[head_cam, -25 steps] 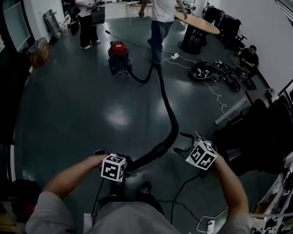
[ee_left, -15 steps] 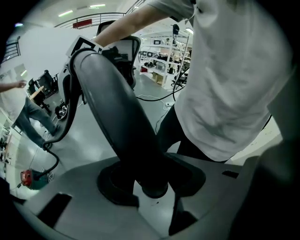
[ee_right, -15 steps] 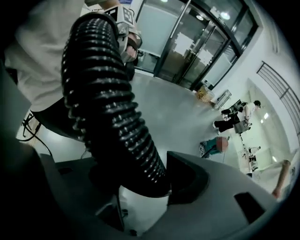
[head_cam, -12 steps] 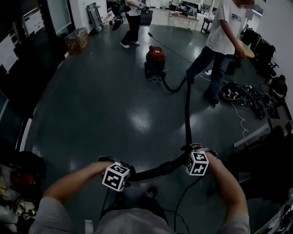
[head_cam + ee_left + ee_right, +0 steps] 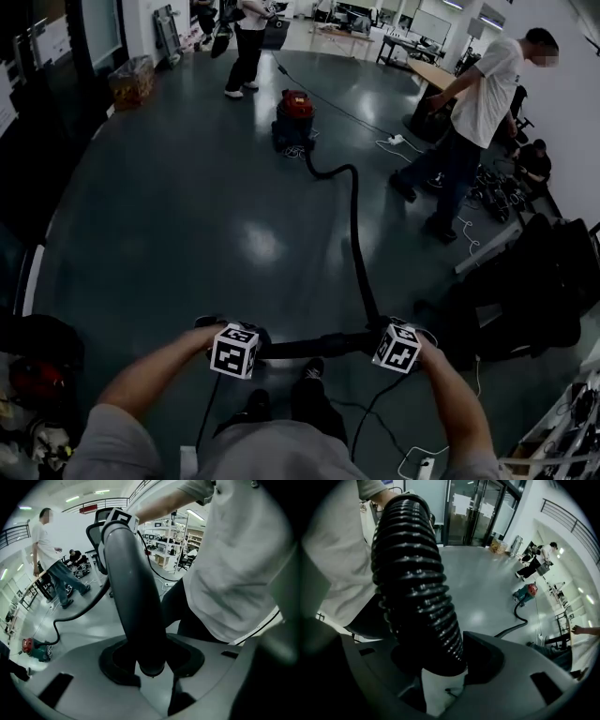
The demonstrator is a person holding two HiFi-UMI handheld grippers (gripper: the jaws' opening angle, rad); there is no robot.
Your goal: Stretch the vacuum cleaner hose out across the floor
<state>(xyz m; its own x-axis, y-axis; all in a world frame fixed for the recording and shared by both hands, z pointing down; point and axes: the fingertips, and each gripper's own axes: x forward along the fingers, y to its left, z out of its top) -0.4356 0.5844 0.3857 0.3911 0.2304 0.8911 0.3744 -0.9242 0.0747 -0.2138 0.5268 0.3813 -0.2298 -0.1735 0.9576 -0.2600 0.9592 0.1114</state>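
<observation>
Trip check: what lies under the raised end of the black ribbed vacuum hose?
Under the hose: two dark shoes on glossy grey floor, thin black cables. The person's grey shirt hides nearer floor.

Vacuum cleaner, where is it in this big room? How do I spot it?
Look across the shiny grey floor toward its far end. The vacuum cleaner is the small tub standing there by itself. It has a red top, and the long black hose snaking over the floor ends right at it.
</observation>
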